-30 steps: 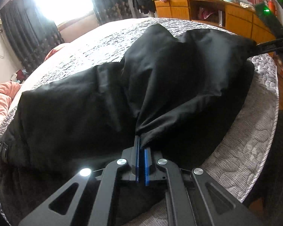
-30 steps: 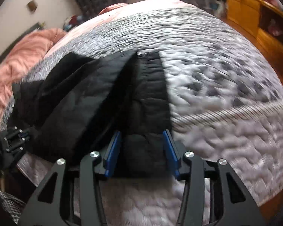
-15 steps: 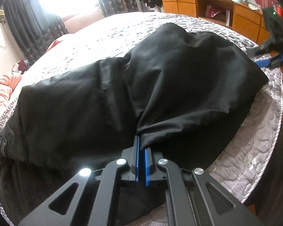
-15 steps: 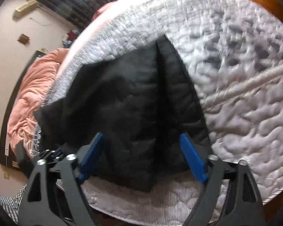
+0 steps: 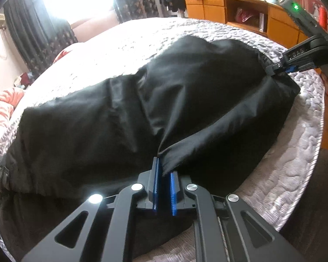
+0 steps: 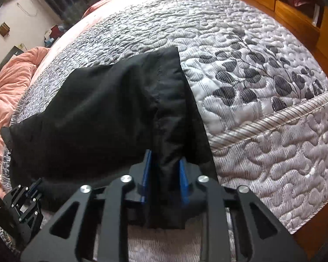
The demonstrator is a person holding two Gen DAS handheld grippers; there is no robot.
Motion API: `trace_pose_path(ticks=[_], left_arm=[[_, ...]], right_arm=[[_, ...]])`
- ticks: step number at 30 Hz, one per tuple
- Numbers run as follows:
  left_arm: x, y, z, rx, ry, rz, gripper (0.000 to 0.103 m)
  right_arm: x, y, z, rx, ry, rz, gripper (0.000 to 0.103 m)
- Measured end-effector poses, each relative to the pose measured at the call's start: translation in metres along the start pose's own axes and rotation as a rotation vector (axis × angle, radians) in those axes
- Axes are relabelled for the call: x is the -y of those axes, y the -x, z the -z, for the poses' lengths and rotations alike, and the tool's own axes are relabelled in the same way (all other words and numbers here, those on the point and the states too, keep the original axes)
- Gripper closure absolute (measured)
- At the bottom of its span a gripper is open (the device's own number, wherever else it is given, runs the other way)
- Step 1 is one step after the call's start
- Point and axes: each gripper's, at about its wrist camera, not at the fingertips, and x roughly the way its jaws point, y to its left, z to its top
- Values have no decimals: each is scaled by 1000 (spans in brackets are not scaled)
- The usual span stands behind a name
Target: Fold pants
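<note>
Left wrist: pants (image 5: 185, 100) lengthwise left-right.

Black pants (image 5: 185, 109) lie crumpled across the grey quilted bed (image 6: 262, 87), matte fabric doubled over itself in loose folds, near edge lifted off the quilt.

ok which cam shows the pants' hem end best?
Right wrist: the pants hem end lies full in frame, stitching visible, bunched between the closing right hand-held gripper. Left wrist shows it only far off, at the frame's edge.
</note>
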Motion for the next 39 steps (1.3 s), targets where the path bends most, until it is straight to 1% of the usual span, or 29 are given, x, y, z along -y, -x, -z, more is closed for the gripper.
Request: trace_pose_path(ticks=[1, 2, 4, 5, 7, 8, 9, 10, 11, 13, 15, 17, 18, 19, 20, 21, 22, 23, 24, 25, 27, 29, 30, 32, 33, 34, 36, 38, 39], left_arm=[[-1, -1, 1, 0, 11, 5, 95], [-4, -1, 1, 1, 22, 10, 95], [-6, -2, 1, -1, 26, 12, 95], [-7, -3, 1, -1, 25, 13, 95], [-8, -3, 2, 3, 27, 15, 95], [-8, -3, 2, 6, 28, 14, 95], [-8, -3, 4, 7, 31, 14, 95], [-6, -2, 4, 8, 35, 14, 95], [-7, -2, 3, 9, 43, 17, 95], [-8, -3, 2, 7, 55, 25, 94], [-14, -1, 2, 5, 66, 35, 94], [-18, -1, 3, 2, 82, 47, 94], [-21, -1, 3, -1, 89, 56, 91], [-22, 0, 3, -6, 88, 65, 90], [-22, 4, 2, -14, 71, 75, 89], [-22, 9, 1, -21, 52, 81, 86], [-24, 18, 1, -29, 41, 81, 79], [-29, 27, 3, -33, 56, 95, 70], [-38, 35, 6, -34, 89, 118, 54], [-46, 43, 8, -33, 122, 133, 46], [-77, 59, 18, -41, 213, 159, 44], [-118, 65, 31, -65, 330, 125, 42], [-138, 64, 36, -79, 395, 110, 42], [-186, 55, 46, -121, 563, 80, 44], [-204, 50, 49, -132, 629, 82, 44], [-222, 44, 50, -137, 698, 110, 44], [-247, 33, 49, -149, 778, 142, 47], [-257, 25, 45, -149, 816, 156, 47], [-259, 21, 43, -151, 827, 177, 47]], right_arm=[[-2, 3, 0, 5, 5, 16, 69], [-8, 12, -1, 31, 14, 96, 61], [-22, 33, 1, 108, 53, 205, 61], [-26, 41, 2, 138, 58, 194, 61], [-44, 55, 4, 173, 71, 100, 61], [-57, 60, 6, 191, 96, 72, 61], [-73, 63, 8, 201, 133, 23, 61], [-84, 60, 5, 190, 149, -14, 61], [-102, 51, 5, 147, 175, -79, 61], [-127, 30, 9, 75, 218, -130, 63], [-140, 9, 14, 9, 240, -106, 64], [-137, -15, 19, -62, 218, -67, 65], [-134, -26, 21, -90, 204, -35, 66], [-132, -34, 23, -107, 202, -14, 68], [-129, -40, 23, -111, 193, -18, 68], [-127, -43, 22, -112, 177, -21, 68], [-127, -43, 21, -112, 171, -18, 68], [-130, -40, 24, -114, 175, -7, 68], [-131, -40, 25, -116, 178, -2, 68], [-130, -43, 24, -118, 179, -1, 68], [-128, -48, 19, -119, 179, -1, 68], [-130, -47, 20, -115, 181, 5, 68], [-130, -48, 17, -113, 182, 10, 68], [-132, -49, 18, -112, 178, 12, 68], [-133, -50, 18, -112, 176, 12, 68], [-131, -48, 20, -111, 175, 12, 68], [-127, -46, 20, -111, 171, 9, 68], [-129, -48, 20, -113, 167, 10, 68], [-129, -47, 20, -115, 170, 13, 68]])
